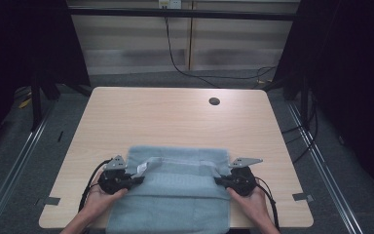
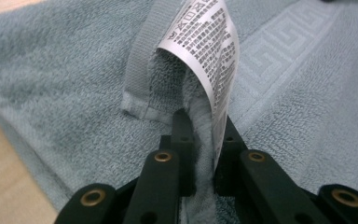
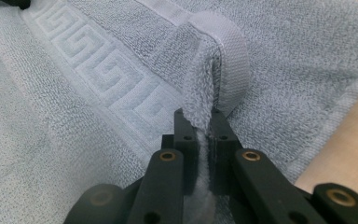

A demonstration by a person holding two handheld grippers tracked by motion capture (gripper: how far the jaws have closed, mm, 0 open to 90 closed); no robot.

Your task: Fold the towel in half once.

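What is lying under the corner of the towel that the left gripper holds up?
Under the lifted corner, pinched with its white care label by the left gripper, lies more of the same towel. The wooden table beneath is covered there.

The light blue terry towel (image 1: 175,195) is spread on the near half of the pale wooden table (image 1: 175,117), and its near edge is hung over the table's front edge. The left hand-held gripper (image 1: 137,179) is placed at the towel's left side and the right hand-held gripper (image 1: 219,181) at its right side, both pointed inward. A raised fold of the towel is found between the jaws of each. The white printed care label (image 2: 209,51) is attached to the fold at the left. The small round cable hole (image 1: 214,101) is located far behind the towel, toward the right.
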